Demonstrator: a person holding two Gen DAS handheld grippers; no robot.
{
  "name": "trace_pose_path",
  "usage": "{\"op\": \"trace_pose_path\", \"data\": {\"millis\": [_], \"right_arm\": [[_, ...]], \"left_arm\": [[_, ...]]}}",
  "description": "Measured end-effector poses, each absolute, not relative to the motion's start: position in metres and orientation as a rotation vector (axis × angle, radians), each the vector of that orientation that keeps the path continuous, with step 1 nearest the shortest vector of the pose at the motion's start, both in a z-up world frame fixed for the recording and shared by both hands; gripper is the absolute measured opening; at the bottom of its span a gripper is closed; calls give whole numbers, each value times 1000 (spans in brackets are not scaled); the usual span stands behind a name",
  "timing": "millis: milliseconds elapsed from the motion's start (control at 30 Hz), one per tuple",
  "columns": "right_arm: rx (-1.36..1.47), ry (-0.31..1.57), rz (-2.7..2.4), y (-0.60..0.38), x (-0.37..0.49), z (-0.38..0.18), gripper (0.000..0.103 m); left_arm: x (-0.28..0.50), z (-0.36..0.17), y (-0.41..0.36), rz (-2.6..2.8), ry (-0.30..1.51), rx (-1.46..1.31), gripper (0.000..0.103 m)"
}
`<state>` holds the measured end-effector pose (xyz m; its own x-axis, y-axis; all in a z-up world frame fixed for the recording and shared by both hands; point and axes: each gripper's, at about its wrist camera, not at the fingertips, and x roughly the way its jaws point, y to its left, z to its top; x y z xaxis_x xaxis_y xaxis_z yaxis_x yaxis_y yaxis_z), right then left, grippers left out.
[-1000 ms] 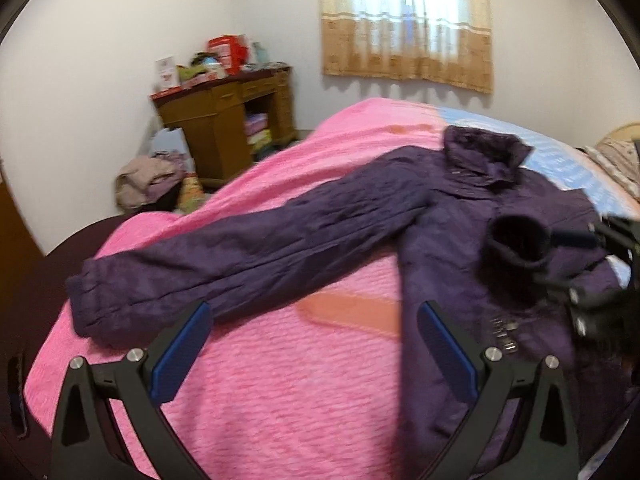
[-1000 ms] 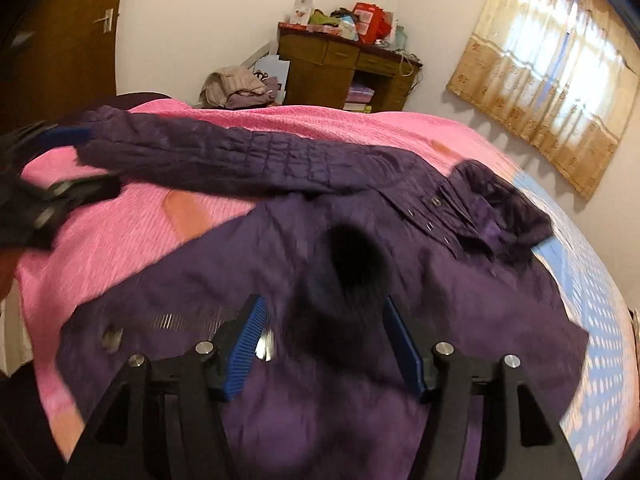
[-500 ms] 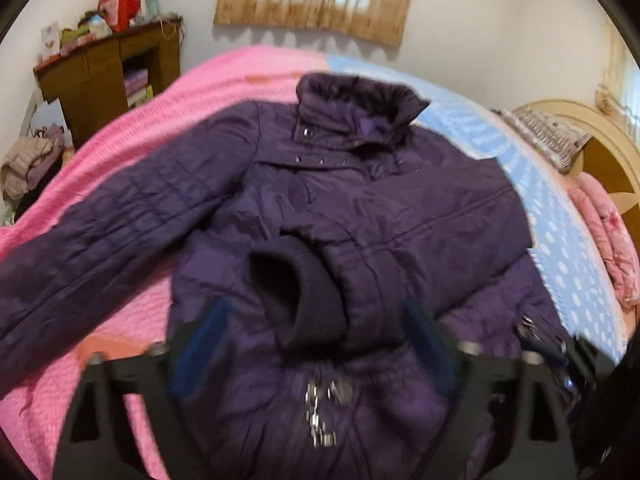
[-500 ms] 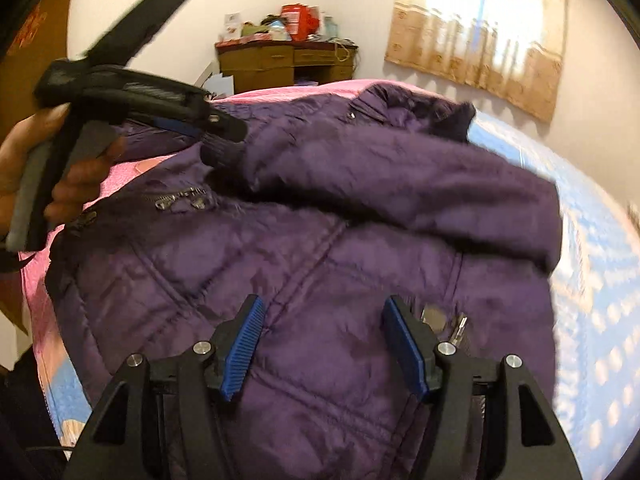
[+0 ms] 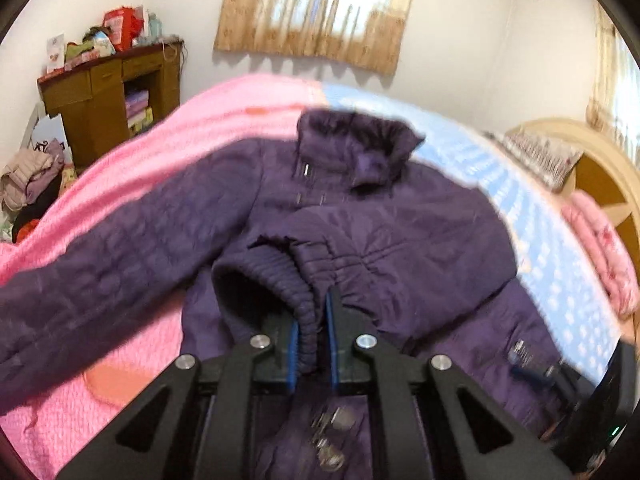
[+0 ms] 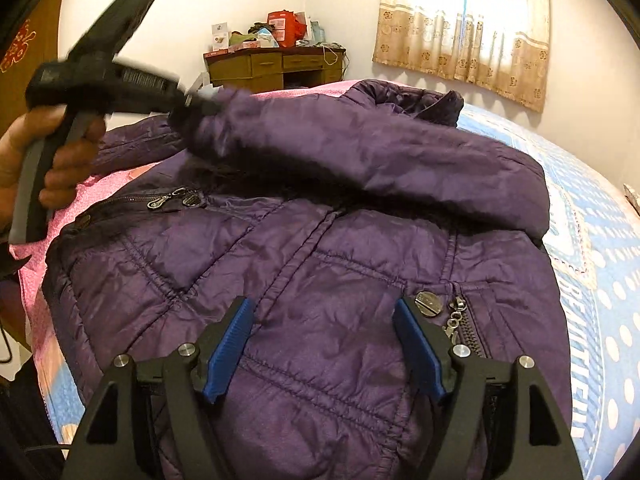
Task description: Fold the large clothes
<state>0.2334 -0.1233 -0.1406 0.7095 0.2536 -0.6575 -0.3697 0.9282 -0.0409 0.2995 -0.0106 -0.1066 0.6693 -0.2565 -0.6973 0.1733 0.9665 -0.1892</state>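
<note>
At 6 o'clock, left tool (image 5: 312, 336) just clamped the sleeve cuff (image 5: 280, 280); right tool (image 6: 324, 344) spread, empty; sleeve fold can start

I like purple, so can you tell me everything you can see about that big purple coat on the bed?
The purple coat is puffy and quilted, of slightly shiny fabric, with a stand-up collar, metal zips and a ribbed knit cuff. It lies front-up across the pink and blue bedcover. One sleeve stretches out sideways; the other is folded across the chest, its cuff pinched in the left gripper. The right gripper hovers open over the lower front.
</note>
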Motion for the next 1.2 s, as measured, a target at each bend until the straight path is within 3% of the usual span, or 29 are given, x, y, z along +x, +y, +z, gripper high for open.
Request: {"op": "trace_pose_path", "data": {"millis": [100, 167, 367, 533, 733, 967, 1200], "right_arm": [[-159, 739, 345, -125, 236, -142, 75], [-154, 784, 346, -129, 238, -135, 75], [-55, 646, 254, -173, 250, -49, 75], [-105, 557, 82, -200, 338, -23, 76], [-56, 629, 76, -216, 431, -65, 76], [-22, 770, 104, -226, 442, -139, 76], [-59, 821, 87, -221, 447, -149, 77]], "left_arm": [[298, -127, -12, -203, 861, -51, 27], [293, -123, -11, -160, 843, -3, 49], [266, -62, -15, -83, 516, 170, 103], [303, -59, -50, -127, 521, 200, 103], [349, -102, -74, -119, 630, 205, 103], [362, -143, -62, -95, 832, 147, 103], [363, -155, -69, -72, 914, 181, 103]]}}
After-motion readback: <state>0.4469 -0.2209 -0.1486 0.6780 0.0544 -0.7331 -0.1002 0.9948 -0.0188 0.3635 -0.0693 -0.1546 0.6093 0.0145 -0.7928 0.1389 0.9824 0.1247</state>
